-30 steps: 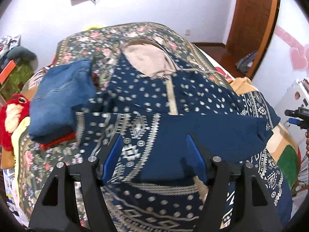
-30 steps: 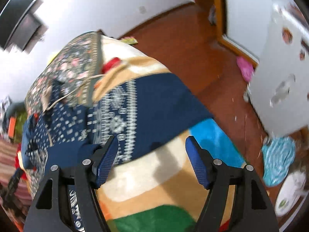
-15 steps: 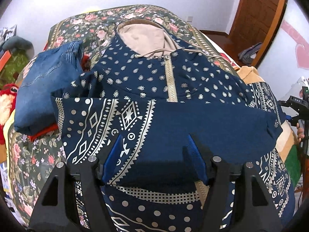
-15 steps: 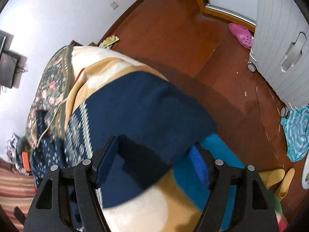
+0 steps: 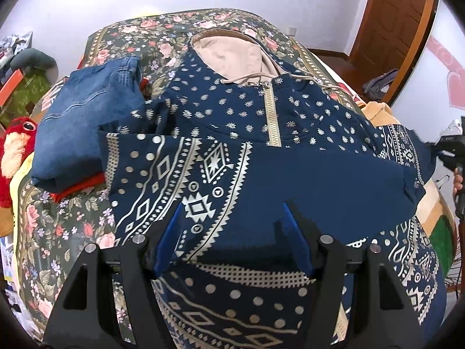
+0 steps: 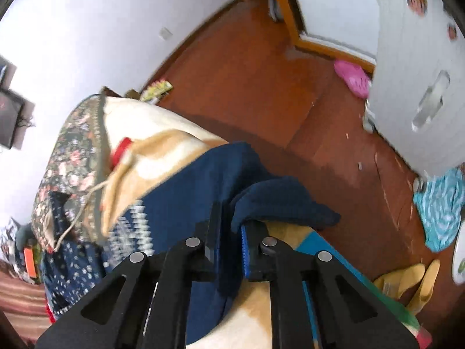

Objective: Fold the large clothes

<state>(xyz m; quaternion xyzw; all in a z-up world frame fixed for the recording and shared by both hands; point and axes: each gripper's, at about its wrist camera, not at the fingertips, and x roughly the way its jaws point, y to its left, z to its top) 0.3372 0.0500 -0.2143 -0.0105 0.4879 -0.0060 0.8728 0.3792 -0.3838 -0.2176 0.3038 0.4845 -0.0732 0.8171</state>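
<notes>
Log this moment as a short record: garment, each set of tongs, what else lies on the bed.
garment: navy patterned zip hoodie with beige-lined hood, spread front-up on the floral bedspread
folded part: one patterned sleeve laid across the chest
left tongs: open, above the folded sleeve, holding nothing
right tongs: shut on a plain navy part of the hoodie at the bed's edge
beside garment: folded blue jeans on something red, left of the hoodie
bed edge: red plush toy
</notes>
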